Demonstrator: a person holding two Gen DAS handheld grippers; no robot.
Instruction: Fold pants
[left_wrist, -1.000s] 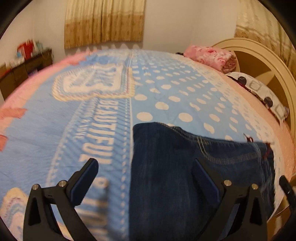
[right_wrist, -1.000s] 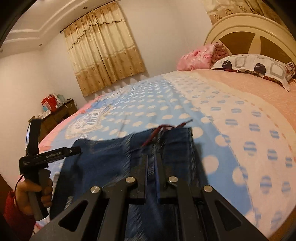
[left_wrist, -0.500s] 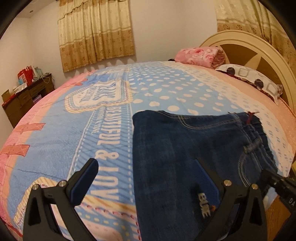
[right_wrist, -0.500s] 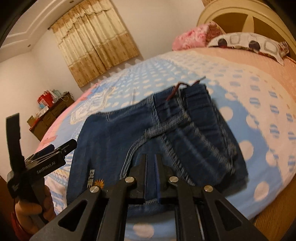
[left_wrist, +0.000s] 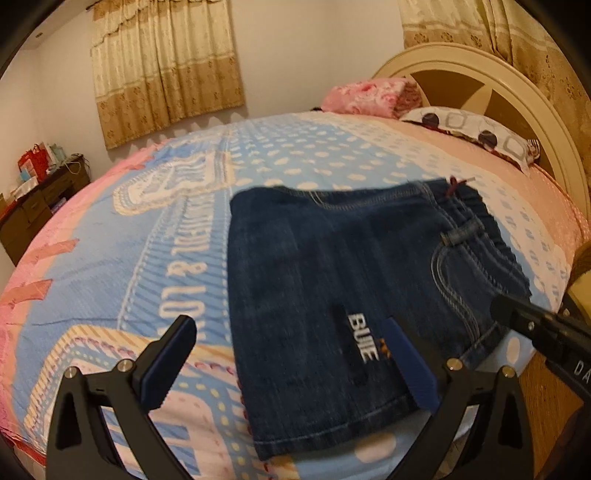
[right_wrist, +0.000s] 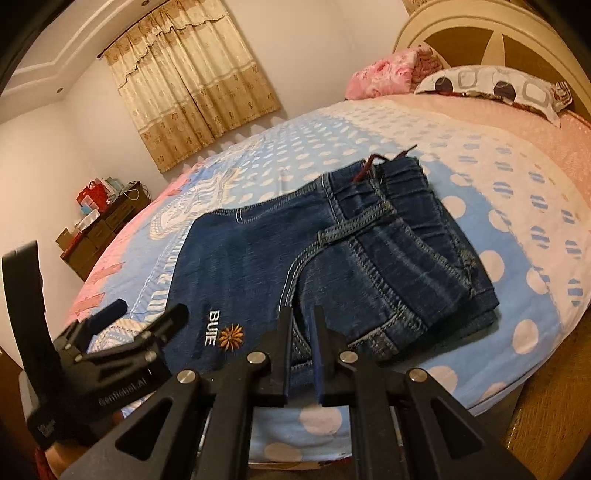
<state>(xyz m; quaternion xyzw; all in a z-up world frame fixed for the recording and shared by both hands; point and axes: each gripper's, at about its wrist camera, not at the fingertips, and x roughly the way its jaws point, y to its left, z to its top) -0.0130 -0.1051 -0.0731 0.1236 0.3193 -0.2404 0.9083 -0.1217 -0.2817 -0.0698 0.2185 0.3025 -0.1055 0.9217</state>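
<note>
The left tongs (left_wrist: 291, 354) stand spread wide with nothing between them, one blue pad over the printed bedspread (left_wrist: 155, 266) and the other over the denim; they look lifted clear of the cloth, which fits a pair that has nothing more to grip. Ahead of them and a little to their right lie the pants (left_wrist: 332, 280), a compact dark-blue rectangle flat on the bed near its close edge, with the white lettering and small orange flower (right_wrist: 231, 336) facing up just in front of both tools. Placed so near the edge, the bundle stays within easy reach of both hands. The elastic waistband with its red drawcord (right_wrist: 369, 168) sits at the far right corner of the bundle, turned toward the headboard (left_wrist: 491, 85), and the stitched pocket seams curve across the top layer; that layering suggests, as I judge it, that the folding is done or nearly so. The right tongs (right_wrist: 301, 354) are pressed nearly together, a thin slit between the pads, and no fabric shows in that slit; they hover at the bundle's near hem. Well beyond both tools, a pink folded blanket (right_wrist: 388, 72) and a patterned pillow (right_wrist: 491, 86) rest by the headboard, out of the way.
</note>
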